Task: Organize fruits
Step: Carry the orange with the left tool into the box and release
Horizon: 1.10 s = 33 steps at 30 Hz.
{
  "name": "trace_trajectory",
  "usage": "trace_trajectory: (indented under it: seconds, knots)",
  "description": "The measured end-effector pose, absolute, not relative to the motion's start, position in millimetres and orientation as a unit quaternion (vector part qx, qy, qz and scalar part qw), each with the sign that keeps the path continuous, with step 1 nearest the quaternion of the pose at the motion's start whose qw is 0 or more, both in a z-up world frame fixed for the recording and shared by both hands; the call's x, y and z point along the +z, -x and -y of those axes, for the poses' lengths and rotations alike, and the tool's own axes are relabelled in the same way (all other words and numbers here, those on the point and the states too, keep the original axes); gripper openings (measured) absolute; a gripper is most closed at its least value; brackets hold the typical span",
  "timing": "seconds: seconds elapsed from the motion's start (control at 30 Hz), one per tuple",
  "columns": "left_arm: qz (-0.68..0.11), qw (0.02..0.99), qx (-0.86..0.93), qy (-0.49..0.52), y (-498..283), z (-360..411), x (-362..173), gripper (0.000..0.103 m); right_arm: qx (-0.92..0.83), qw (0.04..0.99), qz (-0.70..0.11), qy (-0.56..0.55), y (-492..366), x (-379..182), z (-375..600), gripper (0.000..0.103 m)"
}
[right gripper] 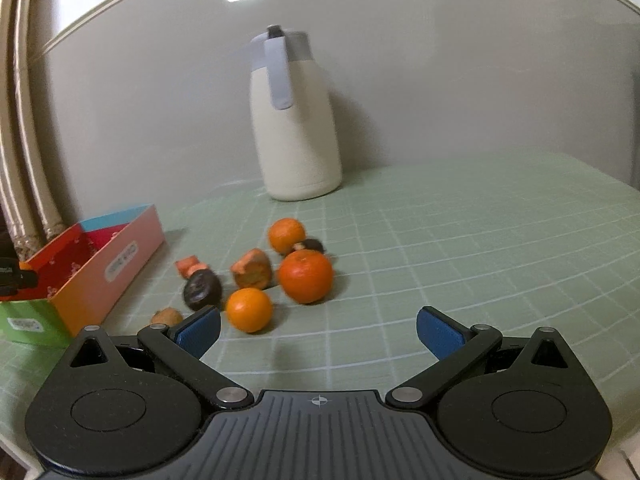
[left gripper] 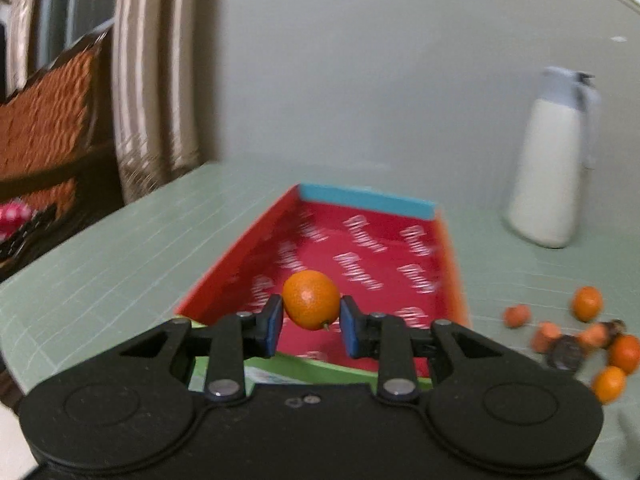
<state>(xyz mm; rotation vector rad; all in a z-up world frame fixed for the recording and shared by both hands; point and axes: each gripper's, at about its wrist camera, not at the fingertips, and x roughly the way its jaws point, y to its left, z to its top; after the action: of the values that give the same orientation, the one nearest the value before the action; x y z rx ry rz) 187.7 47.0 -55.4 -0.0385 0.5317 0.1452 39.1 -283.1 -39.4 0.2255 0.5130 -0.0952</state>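
My left gripper (left gripper: 311, 322) is shut on a small orange fruit (left gripper: 311, 299) and holds it above the near end of a red-lined open box (left gripper: 368, 248). The box also shows at the left of the right wrist view (right gripper: 92, 268). My right gripper (right gripper: 318, 334) is open and empty, low over the green mat. Just ahead of it lie loose fruits: a small orange (right gripper: 249, 309), a bigger orange (right gripper: 305, 276), a third orange (right gripper: 286, 235), several carrot-like chunks (right gripper: 252, 269) and a dark wrinkled fruit (right gripper: 202, 289). The same pile shows at the right of the left wrist view (left gripper: 580, 336).
A cream jug with a grey lid (right gripper: 294, 120) stands at the back by the wall, also in the left wrist view (left gripper: 552, 160). The green gridded mat (right gripper: 460, 248) covers the table. Curtains (left gripper: 152, 80) and a wicker piece (left gripper: 44, 120) lie beyond the table's left edge.
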Motion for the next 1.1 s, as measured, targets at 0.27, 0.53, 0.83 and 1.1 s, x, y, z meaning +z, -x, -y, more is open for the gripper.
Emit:
trace_trajectory:
  seconds: [0.27,0.53,0.83,1.1]
  knots:
    - [-0.268,0.958,0.097,0.024,-186,-62,-54,0.032,-0.025,0.960,-0.255,-0.112,-49,-45,273,0.103]
    - [-0.229,0.969,0.087,0.018,-170,-52,-47,0.085,-0.003,0.960,-0.255,-0.112,-58,-44,268,0.103]
    - [-0.207,0.974,0.087,0.021,-128,-77,-34,0.088,-0.002,0.959,-0.268,-0.095,-76,-49,256,0.054]
    - [-0.209,0.970,0.119,0.032,-104,-100,-39,0.092,-0.002,0.954,-0.279,-0.113,-89,-60,254,0.051]
